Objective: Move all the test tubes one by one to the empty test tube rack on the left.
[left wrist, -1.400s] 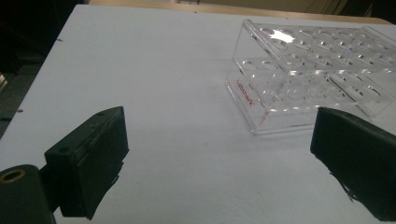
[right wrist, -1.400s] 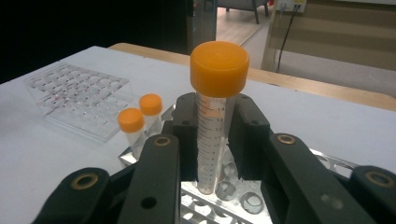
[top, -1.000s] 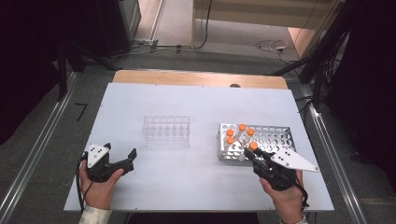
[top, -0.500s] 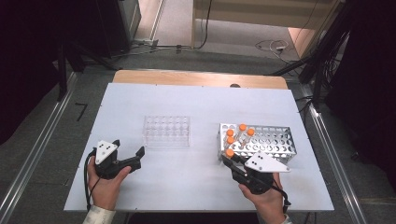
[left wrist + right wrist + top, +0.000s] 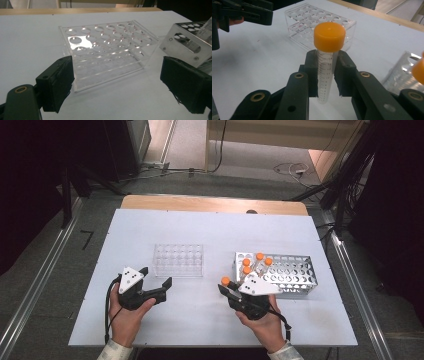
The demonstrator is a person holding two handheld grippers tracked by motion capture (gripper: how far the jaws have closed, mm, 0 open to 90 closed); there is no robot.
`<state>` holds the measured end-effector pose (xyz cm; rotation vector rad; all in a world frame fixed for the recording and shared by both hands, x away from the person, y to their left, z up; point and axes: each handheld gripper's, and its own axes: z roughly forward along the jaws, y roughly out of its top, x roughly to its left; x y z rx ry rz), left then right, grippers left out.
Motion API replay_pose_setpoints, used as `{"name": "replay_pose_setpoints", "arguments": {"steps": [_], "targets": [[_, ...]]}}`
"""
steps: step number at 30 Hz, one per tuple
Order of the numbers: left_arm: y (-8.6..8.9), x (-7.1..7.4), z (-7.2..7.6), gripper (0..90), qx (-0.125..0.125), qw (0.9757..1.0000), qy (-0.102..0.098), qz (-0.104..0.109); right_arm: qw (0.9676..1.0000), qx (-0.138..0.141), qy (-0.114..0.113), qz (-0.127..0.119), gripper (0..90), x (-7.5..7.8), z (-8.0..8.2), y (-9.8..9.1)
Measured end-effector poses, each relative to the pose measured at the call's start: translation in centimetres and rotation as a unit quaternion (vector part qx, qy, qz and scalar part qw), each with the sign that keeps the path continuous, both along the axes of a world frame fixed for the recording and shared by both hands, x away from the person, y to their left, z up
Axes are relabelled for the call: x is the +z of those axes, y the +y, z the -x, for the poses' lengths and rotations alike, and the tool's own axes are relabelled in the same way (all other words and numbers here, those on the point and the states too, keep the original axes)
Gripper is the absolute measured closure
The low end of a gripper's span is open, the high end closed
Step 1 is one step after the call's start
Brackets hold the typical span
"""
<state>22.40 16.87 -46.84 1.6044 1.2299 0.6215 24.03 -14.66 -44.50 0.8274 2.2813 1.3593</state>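
Left gripper (image 5: pixel 156 282): fingers wide apart, just been narrowing slightly, nothing between them; clear plastic rack (image 5: pixel 178 260) sits on the worktop (image 5: pixel 150 227) just ahead. Right gripper (image 5: pixel 224 290): fingers clamped on an orange-capped tube (image 5: pixel 327 60), held upright, cap above the pads. The clear rack lies to the tube's left and slightly beyond it; metal rack (image 5: pixel 292 275) with three more tubes is just to its right. Right hand carries; left is nearer the clear rack, likely to steady it.

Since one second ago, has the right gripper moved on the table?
Yes. In the high view the right gripper, shut on an orange-capped tube, has moved left, away from the metal rack, toward the clear rack.
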Motion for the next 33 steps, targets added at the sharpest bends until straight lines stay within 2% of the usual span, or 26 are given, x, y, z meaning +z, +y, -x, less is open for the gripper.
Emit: {"name": "replay_pose_setpoints", "arguments": {"steps": [13, 18, 23, 25, 28, 33], "targets": [[-2.2, 1.5, -0.2, 15.6, -0.04, 0.9992, -0.007, 0.001, 0.9999, 0.011, -0.003, 0.012, 72.0, -0.7, -1.4, 3.2], [-3.2, 2.5, -0.2, 21.2, -0.054, 0.9985, -0.008, 0.005, 0.9998, 0.017, -0.003, 0.013, 72.0, -0.8, -1.7, 4.3], [-4.9, 3.8, -0.1, 26.6, -0.088, 0.9959, -0.02, 0.01, 0.9997, 0.021, -0.004, 0.014, 72.0, -0.7, -1.8, 4.9], [-5.9, 4.3, -0.1, 31.6, -0.112, 0.9935, -0.022, 0.006, 0.9996, 0.024, -0.002, 0.014, 72.0, -0.8, -1.8, 5.1], [-6.6, 4.4, -0.2, 35.2, -0.121, 0.9924, -0.023, 0.007, 0.9996, 0.025, -0.002, 0.014, 72.0, -0.7, -1.8, 5.2], [-7.5, 4.2, -0.6, 46.3, -0.136, 0.9904, -0.019, -0.007, 0.9996, 0.026, 0.0, 0.011, 72.0, -0.7, -1.8, 5.1]]}}
